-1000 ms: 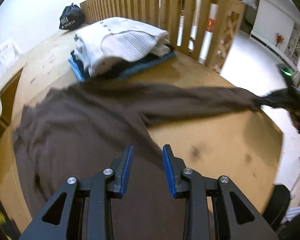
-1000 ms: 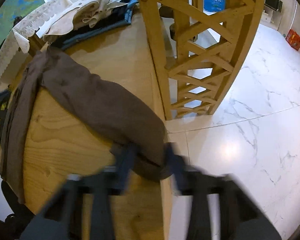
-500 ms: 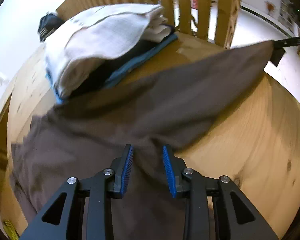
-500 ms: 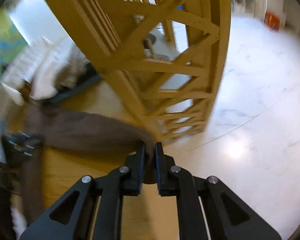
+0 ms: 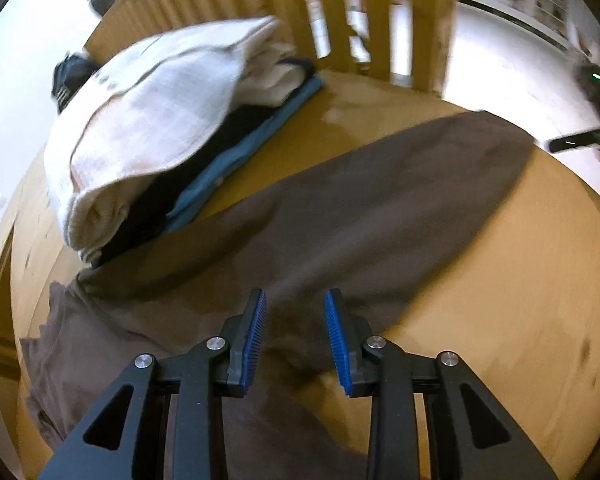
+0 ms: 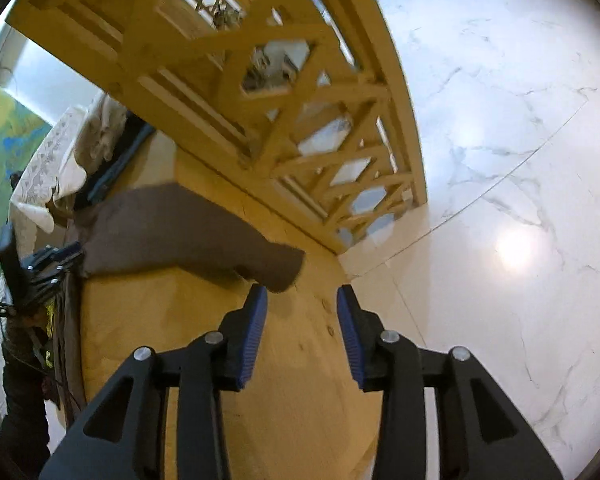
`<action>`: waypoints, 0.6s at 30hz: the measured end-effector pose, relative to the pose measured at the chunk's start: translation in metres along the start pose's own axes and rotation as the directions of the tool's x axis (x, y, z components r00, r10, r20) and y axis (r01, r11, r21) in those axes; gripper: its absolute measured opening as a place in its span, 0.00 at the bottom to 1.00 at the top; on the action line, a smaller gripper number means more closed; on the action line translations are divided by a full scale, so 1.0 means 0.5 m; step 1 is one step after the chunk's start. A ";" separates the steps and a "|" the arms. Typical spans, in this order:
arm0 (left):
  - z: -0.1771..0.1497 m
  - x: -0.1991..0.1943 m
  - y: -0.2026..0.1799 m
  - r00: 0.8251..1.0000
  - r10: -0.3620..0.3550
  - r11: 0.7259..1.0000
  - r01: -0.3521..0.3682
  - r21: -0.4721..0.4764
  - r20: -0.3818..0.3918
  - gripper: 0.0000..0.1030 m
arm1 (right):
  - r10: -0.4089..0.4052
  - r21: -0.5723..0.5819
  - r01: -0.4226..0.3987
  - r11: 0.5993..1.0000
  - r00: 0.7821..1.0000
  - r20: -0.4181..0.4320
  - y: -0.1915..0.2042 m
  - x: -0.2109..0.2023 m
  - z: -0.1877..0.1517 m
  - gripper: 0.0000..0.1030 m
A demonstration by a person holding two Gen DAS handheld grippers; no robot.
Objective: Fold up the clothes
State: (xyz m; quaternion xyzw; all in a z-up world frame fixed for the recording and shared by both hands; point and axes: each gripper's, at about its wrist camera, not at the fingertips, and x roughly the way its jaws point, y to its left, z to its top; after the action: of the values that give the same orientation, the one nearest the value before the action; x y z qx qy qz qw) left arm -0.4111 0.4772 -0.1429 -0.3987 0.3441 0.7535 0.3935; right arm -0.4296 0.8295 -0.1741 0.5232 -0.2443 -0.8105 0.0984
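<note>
While the brown garment (image 5: 340, 216) lies spread on the wooden counter (image 5: 540, 280), the following is seen.

Garment: a brown sleeve (image 6: 188, 236) is laid flat across the counter (image 6: 180, 320) toward 3 o'clock in the left wrist view; the body is spread from centre to 8 o'clock.

Sleeve cuff: in the right wrist view the cuff end is seen just beyond the right claw (image 6: 302, 304), at about 11 o'clock from its tips, resting on the wood.

Left claw (image 5: 294, 312): spread, with blue pads apart over the brown fabric; nothing is pinched between them.

Right claw: spread; its jaws have just been opening, and only bare wood is seen between the pads.

Folded stack (image 5: 160, 120): a white garment is piled on dark and blue items at 10 to 11 o'clock, touching the brown garment's upper edge.

Wooden lattice railing (image 6: 280, 80): placed along the counter's far edge, at 12 o'clock.

Marble floor (image 6: 500, 160): seen at 3 o'clock in the right wrist view.
</note>
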 end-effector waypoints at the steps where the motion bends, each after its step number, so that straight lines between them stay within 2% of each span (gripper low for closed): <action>1: -0.002 -0.008 -0.013 1.000 0.001 1.000 -0.001 0.022 0.000 0.29 | 0.019 0.003 -0.019 1.000 1.000 -0.007 -0.006 0.012 -0.001 0.35; 6: 0.012 -0.016 -0.060 1.000 0.004 0.996 -0.002 0.092 -0.019 0.30 | 0.073 -0.065 -0.073 0.995 0.997 0.004 0.014 0.051 0.015 0.35; 9: 0.026 -0.005 -0.068 1.000 -0.009 0.997 0.011 0.077 -0.026 0.30 | 0.078 -0.108 -0.078 0.991 0.997 0.002 0.033 0.074 0.029 0.34; 10: 0.025 -0.005 -0.063 1.000 -0.002 0.997 0.004 0.075 -0.029 0.30 | 0.080 -0.119 -0.079 0.990 0.997 0.006 0.036 0.078 0.033 0.18; 11: 0.024 -0.005 -0.059 1.000 0.005 0.997 -0.003 0.073 -0.031 0.30 | 0.084 -0.122 -0.082 0.989 0.996 0.012 0.038 0.077 0.037 0.09; 13: 0.023 -0.005 -0.051 0.999 0.019 0.997 -0.017 0.069 -0.036 0.30 | 0.072 -0.128 -0.065 0.990 0.996 0.054 0.047 0.042 0.047 0.09; 15: 0.020 -0.018 -0.038 1.000 0.015 0.999 -0.014 0.052 -0.024 0.30 | 0.063 -0.169 -0.043 0.985 0.992 0.111 0.067 -0.017 0.052 0.09; 18: 0.015 -0.036 -0.018 1.000 0.017 0.999 -0.017 0.030 -0.009 0.30 | 0.044 -0.261 -0.005 0.965 0.988 0.145 0.125 -0.107 0.047 0.08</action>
State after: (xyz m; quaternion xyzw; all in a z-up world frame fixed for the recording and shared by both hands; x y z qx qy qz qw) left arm -0.3993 0.4818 -0.1258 -0.3934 0.3603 0.7498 0.3915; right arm -0.4333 0.8048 -0.0923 0.4405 -0.1492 -0.8711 0.1575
